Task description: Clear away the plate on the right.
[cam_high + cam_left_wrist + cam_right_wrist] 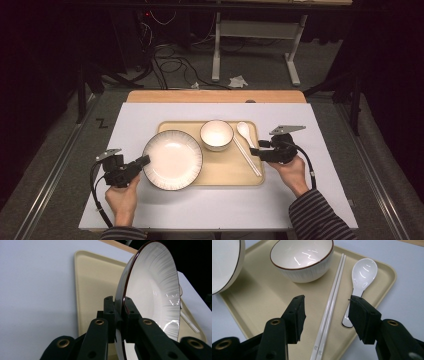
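At about 8 o'clock on the table (140, 210), the left gripper (141, 161) pinches the near-left rim of the plate (172, 159), its jaws clenched on either side of the edge as the left gripper view shows. The hold covers only a thin strip of rim, so the chief risk, as I judge it, is the plate (152, 292) pivoting in the jaws or slipping free if it is lifted or swung quickly; it could then drop onto the tray (227, 172) or knock the bowl (216, 135), which stands just beside it toward 1 o'clock. The plate lies half on the tray's left end and half over the table, so dragging it could also catch the tray's lip. The left hand (121, 196) comes in low from 7 o'clock, forearm angled toward the centre, gripper pointing toward 2 o'clock. Moving rightward, the chopsticks (247, 155) lie on the tray between the bowl and the spoon (244, 130). At 4 o'clock the right gripper (256, 151) hangs with its jaws spread wide and holding nothing, straddling the chopsticks (329, 310) and the spoon handle (348, 317) in its own view. If it closes here it may, I think, grab both or scissor the sticks apart. The right hand (290, 170) reaches in from 5 o'clock, sleeve (320, 215) at the table edge, gripper pointing toward 9 o'clock.
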### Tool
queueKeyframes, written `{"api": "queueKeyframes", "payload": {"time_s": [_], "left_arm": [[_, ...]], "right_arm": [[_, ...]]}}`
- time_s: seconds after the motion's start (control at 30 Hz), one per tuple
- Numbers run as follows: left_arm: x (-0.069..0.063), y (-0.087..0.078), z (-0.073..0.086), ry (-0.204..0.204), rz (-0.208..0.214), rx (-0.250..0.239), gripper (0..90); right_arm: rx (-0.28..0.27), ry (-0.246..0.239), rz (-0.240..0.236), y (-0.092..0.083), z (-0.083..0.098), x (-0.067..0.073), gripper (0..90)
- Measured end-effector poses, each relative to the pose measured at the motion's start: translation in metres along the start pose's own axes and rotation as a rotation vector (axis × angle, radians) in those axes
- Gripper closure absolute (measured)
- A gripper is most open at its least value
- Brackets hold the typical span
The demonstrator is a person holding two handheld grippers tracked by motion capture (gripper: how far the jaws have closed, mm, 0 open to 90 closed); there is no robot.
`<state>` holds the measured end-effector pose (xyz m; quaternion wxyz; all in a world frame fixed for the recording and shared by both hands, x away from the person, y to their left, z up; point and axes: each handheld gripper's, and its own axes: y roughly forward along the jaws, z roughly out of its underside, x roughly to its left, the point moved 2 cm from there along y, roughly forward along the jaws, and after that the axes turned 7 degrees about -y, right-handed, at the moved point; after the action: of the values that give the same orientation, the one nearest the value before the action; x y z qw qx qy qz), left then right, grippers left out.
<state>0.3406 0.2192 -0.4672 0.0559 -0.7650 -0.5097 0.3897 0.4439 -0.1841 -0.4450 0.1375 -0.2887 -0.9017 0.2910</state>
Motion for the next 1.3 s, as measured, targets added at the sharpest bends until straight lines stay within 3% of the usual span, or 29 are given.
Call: {"api": "queueKeyframes", "payload": {"time_s": [0.3, 0.57, 0.93, 1.3], "left_arm": [[0.020, -0.005, -0.007, -0.058, -0.037, -0.018, 83.5], [0.034, -0.002, -0.010, -0.099, -0.072, -0.027, 82.9], [0.042, 0.018, -0.017, -0.116, -0.072, -0.002, 83.5], [0.043, 0.040, -0.023, -0.109, -0.110, 0.016, 82.9]], "right_arm": [[0.052, 0.028, 0.050, 0.004, 0.013, -0.015, 48.9], [0.080, 0.001, 0.088, 0.004, 0.018, -0.015, 48.0], [0.103, 0.023, 0.136, -0.007, 0.032, -0.020, 47.5], [0.107, 0.049, 0.180, -0.027, 0.050, -0.021, 47.3]]}}
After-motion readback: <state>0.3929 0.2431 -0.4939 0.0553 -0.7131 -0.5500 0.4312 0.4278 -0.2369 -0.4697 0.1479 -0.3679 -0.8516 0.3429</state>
